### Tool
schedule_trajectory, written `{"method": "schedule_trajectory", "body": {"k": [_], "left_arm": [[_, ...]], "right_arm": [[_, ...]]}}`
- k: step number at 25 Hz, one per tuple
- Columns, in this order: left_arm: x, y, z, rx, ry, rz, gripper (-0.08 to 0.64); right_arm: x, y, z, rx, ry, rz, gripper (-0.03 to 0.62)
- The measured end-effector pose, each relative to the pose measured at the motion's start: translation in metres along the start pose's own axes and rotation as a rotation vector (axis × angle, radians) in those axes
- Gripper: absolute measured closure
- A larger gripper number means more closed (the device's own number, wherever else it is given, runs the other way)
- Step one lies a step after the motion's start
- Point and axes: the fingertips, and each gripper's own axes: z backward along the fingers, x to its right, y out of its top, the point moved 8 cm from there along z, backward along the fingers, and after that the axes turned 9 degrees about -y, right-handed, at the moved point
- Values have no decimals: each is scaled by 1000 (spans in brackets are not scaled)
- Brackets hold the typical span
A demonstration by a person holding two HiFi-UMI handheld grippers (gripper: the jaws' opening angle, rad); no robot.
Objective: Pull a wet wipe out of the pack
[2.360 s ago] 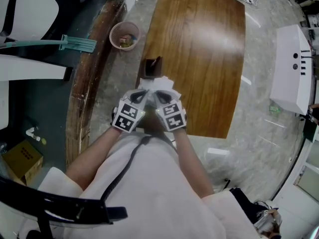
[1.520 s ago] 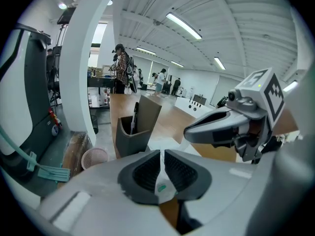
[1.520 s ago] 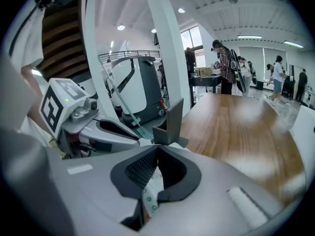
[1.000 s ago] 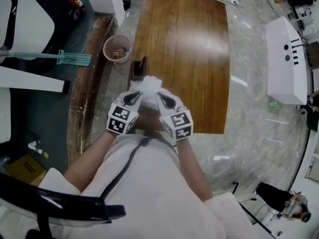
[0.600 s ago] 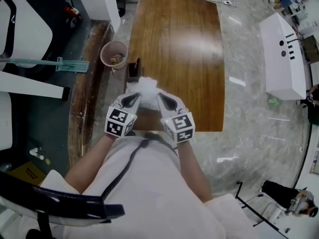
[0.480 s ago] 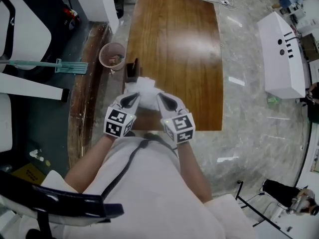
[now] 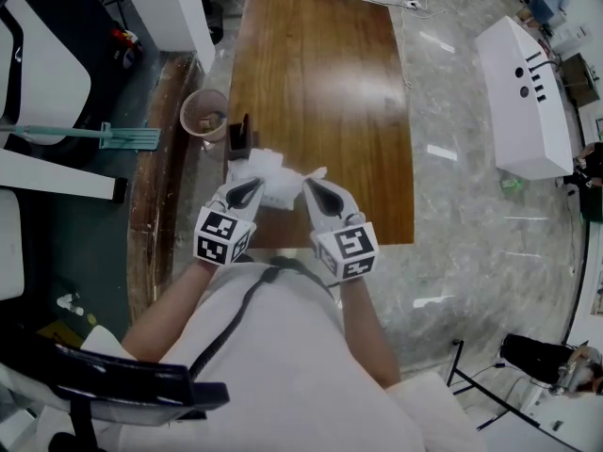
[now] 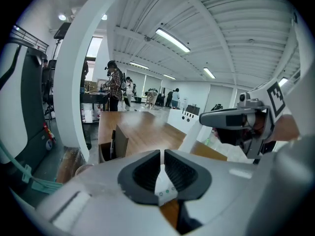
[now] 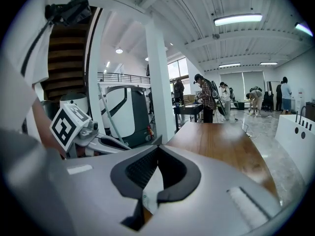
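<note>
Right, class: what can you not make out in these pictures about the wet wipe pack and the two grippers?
- Head view: the pack is small and glaring white, so its outline and print are lost.
- Right gripper view: the right gripper grips a white sheet, and its own body hides the rest.
- Left gripper view: the left gripper likewise covers most of its white piece.

Bright, even indoor light from ceiling tube lamps (image 8: 172, 40). Broad soft glare on the wood tabletop (image 7: 372, 88) ahead of both grippers, sheen on the floor (image 7: 471, 215) to their right. Gripper views: heavy fisheye, black corners. Left gripper (image 8: 162, 156) and right gripper (image 9: 157, 151) shells close-up, soft-focus. Shadows weak.
</note>
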Motion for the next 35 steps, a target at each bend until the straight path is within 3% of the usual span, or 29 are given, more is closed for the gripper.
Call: {"method": "schedule_trajectory", "body": {"k": [17, 24, 35], "left_arm": [[12, 65, 26, 163, -57, -74, 545], [11, 85, 44, 227, -60, -91, 549], [4, 86, 50, 233, -44, -73, 554]], "right_arm": [[17, 50, 55, 227, -94, -98, 583], [11, 57, 52, 246, -102, -90, 583], [8, 65, 44, 245, -89, -79, 583]]}}
